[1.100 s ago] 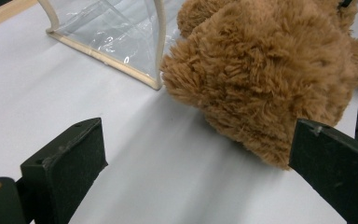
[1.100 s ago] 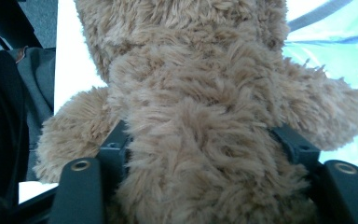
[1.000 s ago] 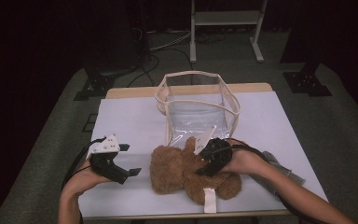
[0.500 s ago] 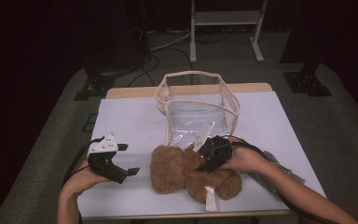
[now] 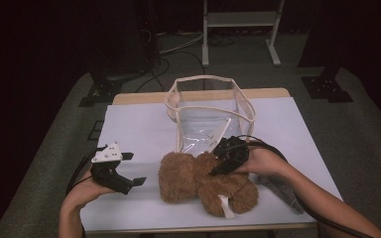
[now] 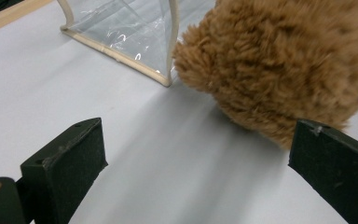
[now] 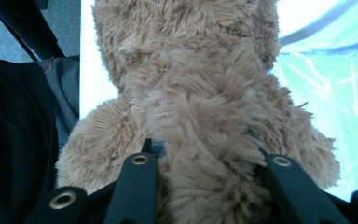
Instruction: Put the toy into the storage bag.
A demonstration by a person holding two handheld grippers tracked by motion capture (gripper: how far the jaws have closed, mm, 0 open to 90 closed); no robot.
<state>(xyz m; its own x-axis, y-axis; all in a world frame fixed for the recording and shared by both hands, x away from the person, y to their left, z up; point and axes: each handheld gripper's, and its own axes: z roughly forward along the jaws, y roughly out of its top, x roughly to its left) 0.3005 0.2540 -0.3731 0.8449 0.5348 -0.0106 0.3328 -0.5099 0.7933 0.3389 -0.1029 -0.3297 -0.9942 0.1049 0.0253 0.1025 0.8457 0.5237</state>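
Brown plush teddy bear (image 5: 206, 181) lies directly under the right gripper (image 5: 226, 162), just before the clear plastic bag (image 5: 211, 111). Its jaws have just been closing and now pinch the bear's body between them. Step in hand: securing the grasp. The left gripper (image 5: 124, 179) stands wide open and empty beside the bear's head. Next move, as judged: lift the bear forward over the bag's rim, keeping the grip firm.
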